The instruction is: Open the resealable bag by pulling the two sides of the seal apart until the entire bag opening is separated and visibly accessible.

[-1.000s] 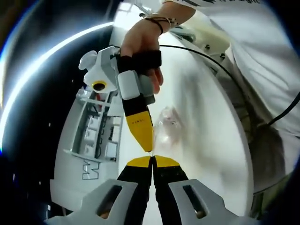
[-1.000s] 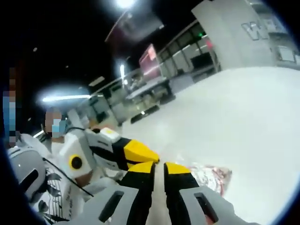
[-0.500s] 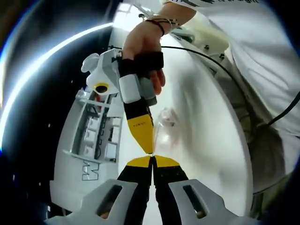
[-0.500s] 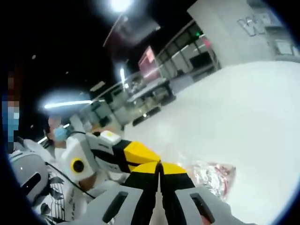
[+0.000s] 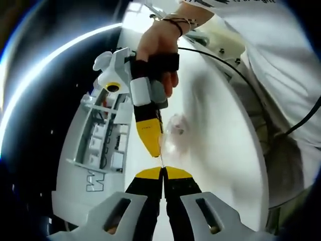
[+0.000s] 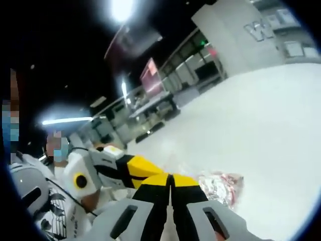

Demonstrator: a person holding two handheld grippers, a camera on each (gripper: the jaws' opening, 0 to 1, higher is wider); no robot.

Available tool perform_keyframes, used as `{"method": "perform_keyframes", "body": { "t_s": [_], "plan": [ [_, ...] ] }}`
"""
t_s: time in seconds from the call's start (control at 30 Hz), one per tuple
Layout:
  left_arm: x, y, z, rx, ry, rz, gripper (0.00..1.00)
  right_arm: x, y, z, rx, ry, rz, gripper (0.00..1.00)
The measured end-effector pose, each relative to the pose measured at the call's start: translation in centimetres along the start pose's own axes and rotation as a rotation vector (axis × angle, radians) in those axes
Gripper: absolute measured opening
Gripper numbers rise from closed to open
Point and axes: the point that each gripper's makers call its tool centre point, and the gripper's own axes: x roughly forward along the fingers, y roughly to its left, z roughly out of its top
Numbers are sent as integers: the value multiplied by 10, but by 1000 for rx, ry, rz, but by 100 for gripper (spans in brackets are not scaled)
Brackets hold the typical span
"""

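I see harsh overhead lamps (image 6: 122, 8) flaring against dark surroundings, the white table (image 6: 271, 125) glaring, soft blur, and strong fisheye bending.

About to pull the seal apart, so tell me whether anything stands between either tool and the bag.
Nothing visible does. In the left gripper view, the left tool is shut at the clear bag's edge, and the right tool meets the same edge from above. The white table around the bag is bare.
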Motion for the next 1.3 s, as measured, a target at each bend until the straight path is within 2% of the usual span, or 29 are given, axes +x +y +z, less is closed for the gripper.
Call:
{"method": "perform_keyframes", "body": {
  "t_s": [0.3, 0.5, 0.57, 0.63, 0.77, 0.93, 1.07, 1.2, 1.3],
  "plan": [
    [-7, -4, -10, -19, 28, 3, 1, -17, -9, 13, 46, -102, -31, 0],
    [-9, -6, -9, -49, 21, 10, 1, -26, -12, 16, 62, -160, -59, 0],
    [-9, -4, -8, -51, 20, 13, 1, -25, -10, 17, 44, -167, -69, 0],
    [-8, -4, -8, -47, 22, 10, 1, -22, -7, 14, 10, -148, -62, 0],
    [-7, -2, -4, -34, 17, 8, 1, -19, -6, 17, -17, -152, -67, 0],
    [-7, 0, -3, -27, 15, 7, 1, -16, -7, 27, -13, -156, -62, 6],
    [-6, 2, 0, -18, 6, 6, 1, -3, 5, 23, -45, -85, -19, 11],
    [-5, 4, 2, -6, -4, 8, 1, 6, 2, 16, -141, -5, -58, 10],
    [-6, 4, 1, -3, -3, 8, 1, 13, 5, 11, -119, 20, -30, 10]
  ]
}}
